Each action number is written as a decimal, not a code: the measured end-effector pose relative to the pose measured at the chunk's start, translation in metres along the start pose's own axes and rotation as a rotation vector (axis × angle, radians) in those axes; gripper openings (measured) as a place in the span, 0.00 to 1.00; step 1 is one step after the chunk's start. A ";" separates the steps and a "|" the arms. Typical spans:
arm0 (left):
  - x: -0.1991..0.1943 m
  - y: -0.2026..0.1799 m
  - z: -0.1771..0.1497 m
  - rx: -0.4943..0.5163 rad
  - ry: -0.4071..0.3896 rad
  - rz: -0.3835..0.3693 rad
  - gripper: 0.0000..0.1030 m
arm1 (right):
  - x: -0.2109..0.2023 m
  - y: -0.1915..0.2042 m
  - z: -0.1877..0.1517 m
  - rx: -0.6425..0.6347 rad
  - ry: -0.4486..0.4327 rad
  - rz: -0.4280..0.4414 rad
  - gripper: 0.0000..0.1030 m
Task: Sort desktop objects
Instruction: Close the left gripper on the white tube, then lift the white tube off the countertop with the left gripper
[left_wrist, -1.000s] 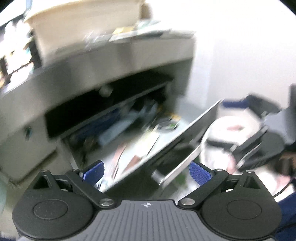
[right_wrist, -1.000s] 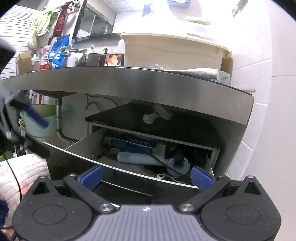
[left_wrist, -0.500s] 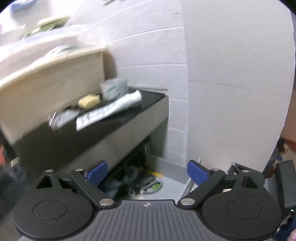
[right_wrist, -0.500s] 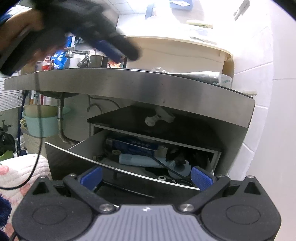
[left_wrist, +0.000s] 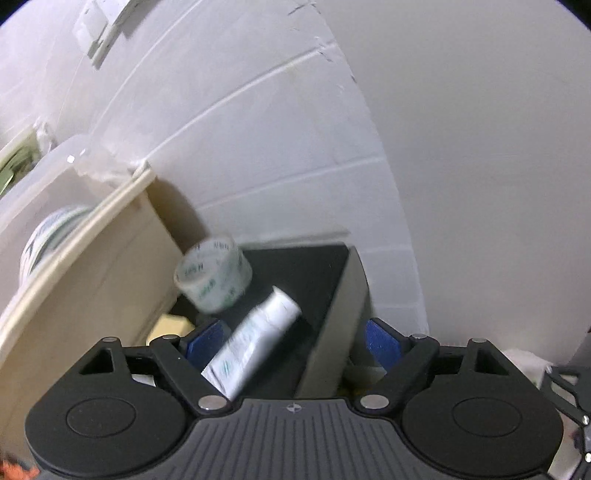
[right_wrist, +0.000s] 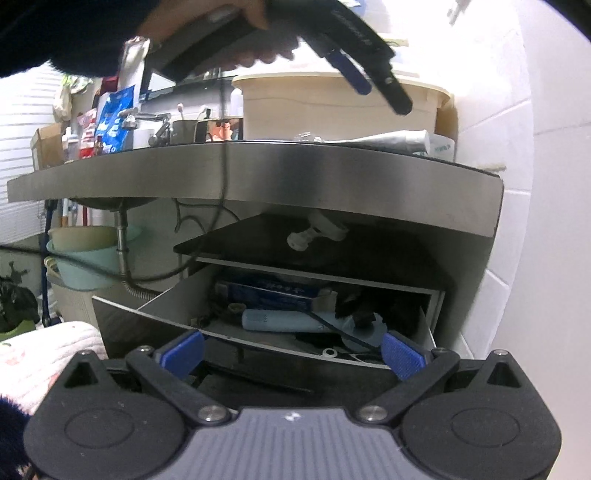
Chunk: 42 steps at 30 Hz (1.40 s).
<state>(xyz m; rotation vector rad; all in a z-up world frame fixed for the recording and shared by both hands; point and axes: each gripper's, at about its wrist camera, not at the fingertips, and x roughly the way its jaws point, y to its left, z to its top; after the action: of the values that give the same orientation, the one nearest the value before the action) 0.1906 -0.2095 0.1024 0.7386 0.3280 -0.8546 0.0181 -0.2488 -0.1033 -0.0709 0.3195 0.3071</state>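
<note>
My left gripper (left_wrist: 293, 341) hovers over the black countertop (left_wrist: 314, 273) by the tiled wall. A white toothpaste tube (left_wrist: 255, 339) lies between its blue pads, nearer the left one. The jaws have just been closing, but neither pad presses the tube. A roll of clear tape (left_wrist: 213, 274) stands just beyond the tube. In the right wrist view a hand holds the left gripper (right_wrist: 376, 88) above the tube (right_wrist: 384, 138). My right gripper (right_wrist: 291, 354) stands open and holds nothing, in front of the open drawer (right_wrist: 147, 328) under the counter.
A beige tub (left_wrist: 92, 277) fills the counter on the left, with a yellow sponge (left_wrist: 171, 326) at its foot. The drawer holds a blue box (right_wrist: 269, 293), a light blue bottle (right_wrist: 280, 319) and small clutter. A tap (right_wrist: 147, 118), bottles and a teal basin (right_wrist: 85, 266) lie further left.
The left gripper has risen from the open drawer to the countertop and now straddles the toothpaste tube, with its jaws narrower. The right gripper has stayed put.
</note>
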 end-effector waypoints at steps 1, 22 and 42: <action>0.005 0.003 0.004 0.005 -0.002 -0.005 0.82 | 0.000 -0.001 0.000 0.007 -0.002 0.001 1.00; 0.072 0.046 0.013 -0.125 0.165 -0.099 0.43 | 0.000 -0.015 -0.004 0.100 -0.005 0.010 1.00; 0.074 0.075 -0.012 -0.444 0.221 -0.070 0.36 | 0.000 -0.012 -0.003 0.094 0.006 0.007 1.00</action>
<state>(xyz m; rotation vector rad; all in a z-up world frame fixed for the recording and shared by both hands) 0.2954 -0.2103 0.0884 0.4070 0.7191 -0.7313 0.0213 -0.2606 -0.1062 0.0215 0.3401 0.2982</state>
